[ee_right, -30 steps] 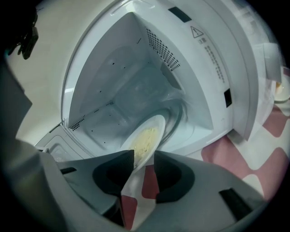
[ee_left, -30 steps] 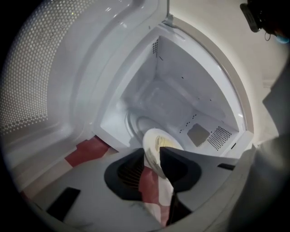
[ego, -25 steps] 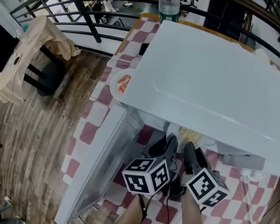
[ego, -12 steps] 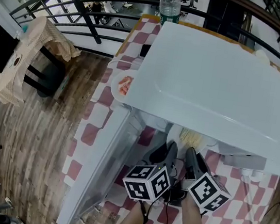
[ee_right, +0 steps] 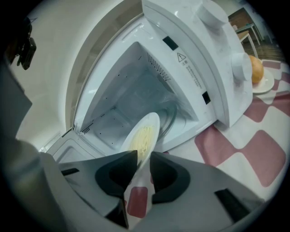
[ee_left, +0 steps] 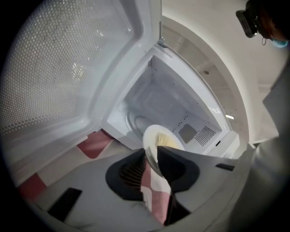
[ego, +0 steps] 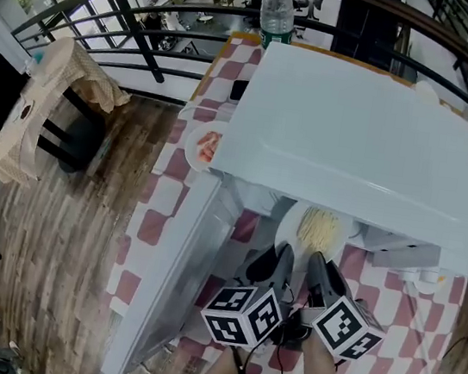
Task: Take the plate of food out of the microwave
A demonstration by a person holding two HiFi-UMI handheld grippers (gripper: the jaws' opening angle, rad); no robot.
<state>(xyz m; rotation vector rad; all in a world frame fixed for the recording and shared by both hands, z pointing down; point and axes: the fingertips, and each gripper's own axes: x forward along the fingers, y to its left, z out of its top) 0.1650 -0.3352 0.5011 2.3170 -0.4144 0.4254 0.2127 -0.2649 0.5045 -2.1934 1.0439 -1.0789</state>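
Observation:
The white microwave (ego: 353, 147) stands on the checkered table with its door (ego: 171, 268) swung open to the left. A white plate of pale noodles (ego: 321, 229) sticks out from under the microwave's front edge, just outside the cavity mouth. My left gripper (ego: 282, 257) and right gripper (ego: 318, 264) sit side by side at the plate's near rim. In the left gripper view the plate (ee_left: 162, 138) is seen edge-on, with the left gripper (ee_left: 152, 159) shut on its rim. The right gripper (ee_right: 141, 162) likewise clamps the plate (ee_right: 144, 134), in front of the empty cavity (ee_right: 131, 97).
A second plate with red food (ego: 203, 144) lies left of the microwave. A water bottle (ego: 279, 4) stands behind it. An orange on a small plate (ee_right: 256, 71) sits to the microwave's right. A cloth-draped chair (ego: 50, 106) stands on the wooden floor at left, beside railings.
The plate has come further out from under the microwave's front, so more of the noodles show. Both grippers have drawn back slightly with it.

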